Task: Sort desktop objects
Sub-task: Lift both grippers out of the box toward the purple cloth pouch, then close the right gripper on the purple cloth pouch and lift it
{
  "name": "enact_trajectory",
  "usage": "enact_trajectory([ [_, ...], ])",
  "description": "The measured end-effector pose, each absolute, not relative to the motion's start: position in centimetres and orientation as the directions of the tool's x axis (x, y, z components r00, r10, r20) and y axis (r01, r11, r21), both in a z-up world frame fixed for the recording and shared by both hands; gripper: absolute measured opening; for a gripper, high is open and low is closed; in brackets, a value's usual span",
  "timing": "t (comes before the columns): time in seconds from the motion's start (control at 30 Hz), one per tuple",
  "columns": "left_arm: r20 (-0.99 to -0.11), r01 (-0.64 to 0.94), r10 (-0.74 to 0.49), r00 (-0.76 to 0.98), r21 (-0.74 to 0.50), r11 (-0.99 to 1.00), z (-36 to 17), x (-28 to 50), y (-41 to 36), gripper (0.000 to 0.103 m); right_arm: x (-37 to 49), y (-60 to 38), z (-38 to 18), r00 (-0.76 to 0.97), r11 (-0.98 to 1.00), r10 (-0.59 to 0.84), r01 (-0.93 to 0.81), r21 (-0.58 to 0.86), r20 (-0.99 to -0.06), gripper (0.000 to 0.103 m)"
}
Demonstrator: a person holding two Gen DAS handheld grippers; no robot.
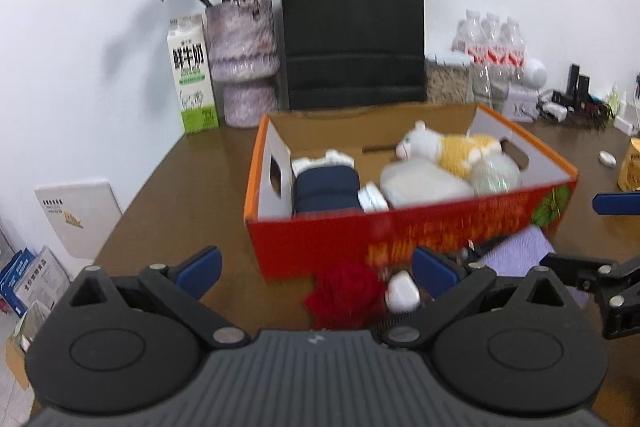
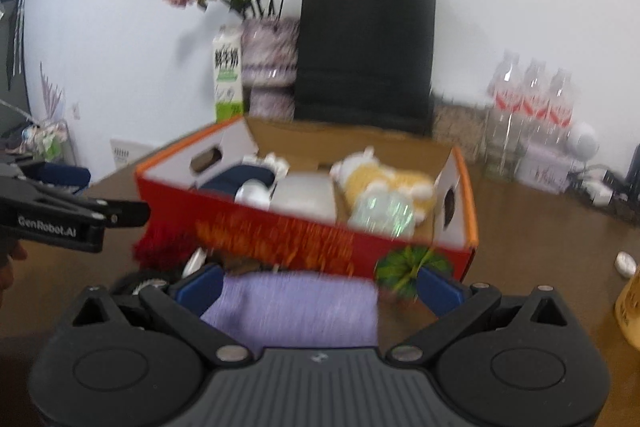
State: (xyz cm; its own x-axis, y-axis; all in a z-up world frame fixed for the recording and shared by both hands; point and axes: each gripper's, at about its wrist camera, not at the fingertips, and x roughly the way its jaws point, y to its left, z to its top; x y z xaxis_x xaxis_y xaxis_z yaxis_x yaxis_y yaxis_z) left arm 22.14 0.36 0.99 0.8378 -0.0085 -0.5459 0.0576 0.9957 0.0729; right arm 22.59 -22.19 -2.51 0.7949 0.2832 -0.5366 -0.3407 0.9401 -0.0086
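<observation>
A red and orange cardboard box (image 1: 400, 231) (image 2: 280, 231) stands on the brown table. It holds a white and yellow plush cat (image 1: 440, 147), a navy item (image 1: 324, 187), a pale pouch (image 1: 420, 183) and a clear ball (image 1: 496, 171). In front of the box lie a red rose (image 1: 344, 291) (image 2: 160, 247), a small white case (image 1: 402, 291) and a folded purple cloth (image 1: 516, 251) (image 2: 296, 303). My left gripper (image 1: 316, 269) is open, with the rose and case between its fingers. My right gripper (image 2: 319, 286) is open, its fingers on either side of the cloth.
Behind the box stand a black paper bag (image 1: 352, 27), a vase of dried roses (image 1: 244, 63), a milk carton (image 1: 192, 75) and water bottles (image 1: 492, 47). A small white object (image 2: 626, 263) and a yellow pack (image 2: 630, 307) lie at the right. The table edge runs along the left.
</observation>
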Motion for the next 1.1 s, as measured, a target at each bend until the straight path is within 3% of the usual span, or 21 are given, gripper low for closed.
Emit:
enact_trajectory([
  [0.37,-0.607,0.038,-0.002,0.794,0.046,0.998,-1.6,19.6,1.7,0.103,22.0,-20.5,-7.0,0.701,0.933,0.275,-0.361,0.005,-0.659,0.103],
  [0.6,-0.625,0.049,-0.02,0.78,0.03,0.998,-2.3,18.7,1.9,0.103,22.0,-20.8,-7.4,0.692,0.933,0.295,-0.358,0.042,-0.658,0.102],
  [0.77,-0.629,0.043,-0.022,0.777,0.018,0.999,-2.3,18.7,2.1,0.103,21.6,-20.8,-7.4,0.699,0.928,0.312,-0.37,0.048,-0.643,0.096],
  [0.97,-0.631,0.041,-0.023,0.776,0.014,0.999,-2.4,18.5,2.1,0.103,20.7,-20.7,-7.3,0.704,0.914,0.348,-0.402,0.057,-0.619,0.072],
  [1.0,-0.631,0.042,-0.023,0.775,0.014,0.999,-2.4,18.5,2.1,0.103,20.5,-20.7,-7.2,0.706,0.913,0.353,-0.403,0.061,-0.614,0.063],
  [1.03,-0.631,0.044,-0.025,0.776,0.014,0.999,-2.4,18.5,2.1,0.103,20.4,-20.8,-7.1,0.708,0.913,0.359,-0.403,0.07,-0.608,0.044],
  [1.1,-0.628,0.052,-0.032,0.777,0.014,0.999,-2.4,18.3,1.9,0.103,20.3,-21.0,-6.9,0.703,0.909,0.38,-0.406,0.099,-0.602,0.019],
])
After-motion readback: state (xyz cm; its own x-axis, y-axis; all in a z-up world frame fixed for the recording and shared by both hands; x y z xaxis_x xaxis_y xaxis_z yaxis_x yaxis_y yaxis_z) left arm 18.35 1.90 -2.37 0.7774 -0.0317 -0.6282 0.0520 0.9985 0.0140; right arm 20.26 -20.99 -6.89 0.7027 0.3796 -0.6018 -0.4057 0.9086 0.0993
